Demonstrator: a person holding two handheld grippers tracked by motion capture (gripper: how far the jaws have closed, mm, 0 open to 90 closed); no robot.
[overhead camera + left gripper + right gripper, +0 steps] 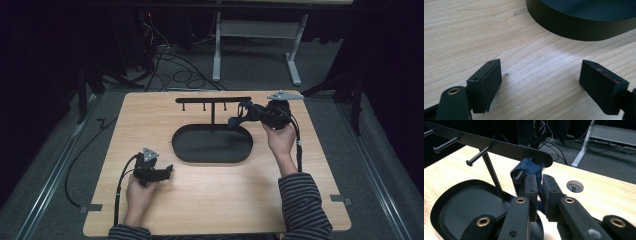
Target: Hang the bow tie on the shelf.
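High view | R gripper (235, 121) jaws pinching dark blue cloth strip (530, 168) at black metal peg rack (212, 100) end | L gripper (541, 82) jaws spread wide over light wood table (220, 190), near black oval tray (212, 145)

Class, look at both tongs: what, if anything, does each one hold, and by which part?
The right tongs pinch a blue cloth low down, its top looped over the rack's end peg. The left tongs are open, holding nothing.

- Your sleeves (305, 202) are dark with thin pale stripes.
- Your left gripper (159, 173) and right gripper (239, 118) are black; each carries a grey three-cornered plate (148, 154) and trails a black cable (119, 192).
- The fingers (531, 192) are flat black blocks; brass-ringed holes mark the arms behind them.
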